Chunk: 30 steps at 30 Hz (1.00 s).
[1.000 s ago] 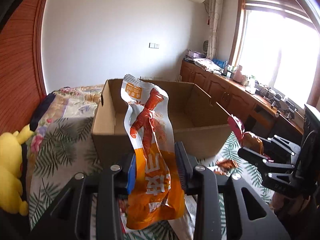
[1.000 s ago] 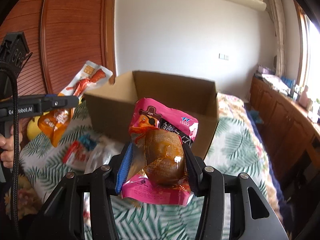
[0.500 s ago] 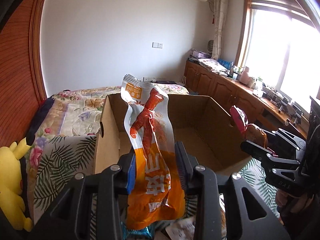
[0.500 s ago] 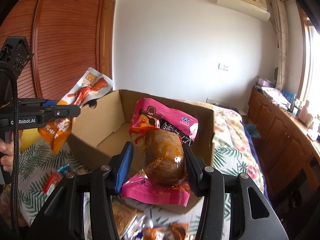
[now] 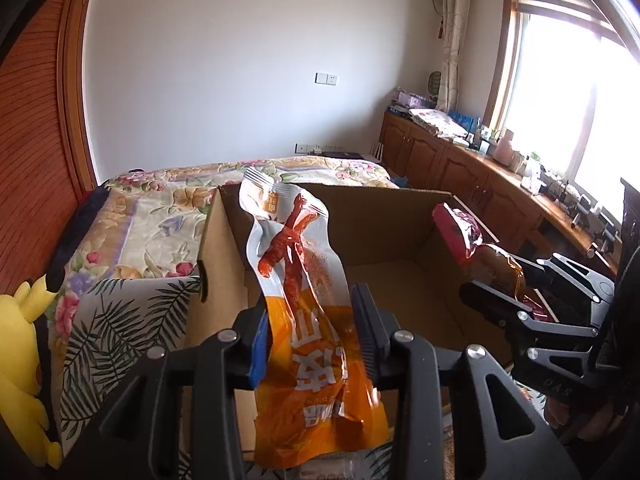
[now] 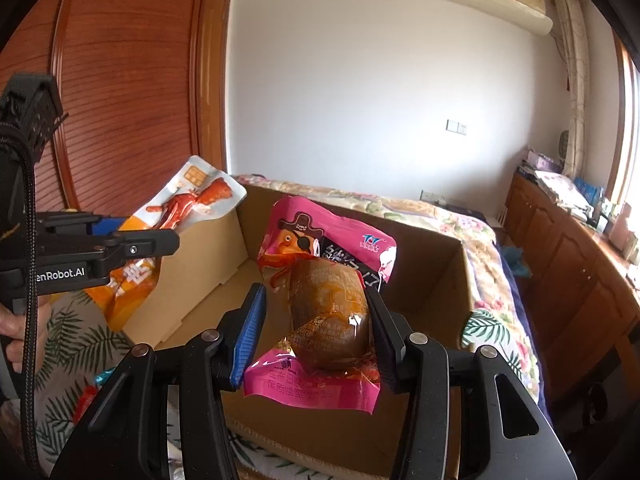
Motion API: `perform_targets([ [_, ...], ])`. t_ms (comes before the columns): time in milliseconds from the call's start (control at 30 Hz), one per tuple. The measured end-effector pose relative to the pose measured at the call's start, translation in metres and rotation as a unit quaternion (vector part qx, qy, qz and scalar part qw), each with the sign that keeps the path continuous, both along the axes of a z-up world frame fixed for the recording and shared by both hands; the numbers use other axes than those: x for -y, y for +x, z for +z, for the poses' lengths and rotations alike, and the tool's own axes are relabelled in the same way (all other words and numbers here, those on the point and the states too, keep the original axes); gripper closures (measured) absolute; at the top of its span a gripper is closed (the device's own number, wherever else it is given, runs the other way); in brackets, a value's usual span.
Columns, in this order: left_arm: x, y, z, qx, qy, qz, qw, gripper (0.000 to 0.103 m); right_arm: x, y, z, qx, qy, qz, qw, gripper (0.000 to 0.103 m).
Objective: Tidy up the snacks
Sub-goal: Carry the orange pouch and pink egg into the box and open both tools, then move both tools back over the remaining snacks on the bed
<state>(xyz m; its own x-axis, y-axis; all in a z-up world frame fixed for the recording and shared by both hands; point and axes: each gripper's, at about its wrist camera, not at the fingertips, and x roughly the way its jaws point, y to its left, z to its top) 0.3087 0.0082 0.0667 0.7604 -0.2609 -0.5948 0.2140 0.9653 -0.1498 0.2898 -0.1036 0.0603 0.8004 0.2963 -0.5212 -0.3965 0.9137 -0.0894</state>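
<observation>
Orange-and-silver snack packet (image 5: 316,320); pink packet (image 6: 320,320) with brown contents; plain brown cardboard box (image 5: 400,240); palm-leaf and floral bed cover (image 5: 132,216); yellow plush toy (image 5: 20,340).

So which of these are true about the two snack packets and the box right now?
1. The left gripper grips an orange packet. True.
2. The right gripper is empty. False: its fingers pinch a pink packet.
3. The cardboard box is closed. False: it is open on top.
4. Both packets are held above the box. True.
5. A yellow plush toy sits inside the box. False: it lies outside, on the bed.
</observation>
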Motion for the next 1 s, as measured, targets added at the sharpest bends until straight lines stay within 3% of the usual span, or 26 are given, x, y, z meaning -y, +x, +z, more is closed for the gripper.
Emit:
perform_targets([
  [233, 0.011, 0.014, -0.011, -0.020, 0.012, -0.004, 0.9997, 0.069, -0.004, 0.003, -0.014, -0.020, -0.010, -0.001, 1.000, 0.053],
  [667, 0.015, 0.003, -0.009, -0.010, 0.022, -0.002, 0.9997, 0.050, 0.000, 0.003, -0.010, -0.023, 0.004, -0.010, 1.000, 0.047],
  [1000, 0.012, -0.051, 0.006, 0.008, 0.013, -0.008, 0.9998, 0.045, 0.018, -0.053, 0.008, 0.000, 0.024, -0.004, 1.000, 0.047],
])
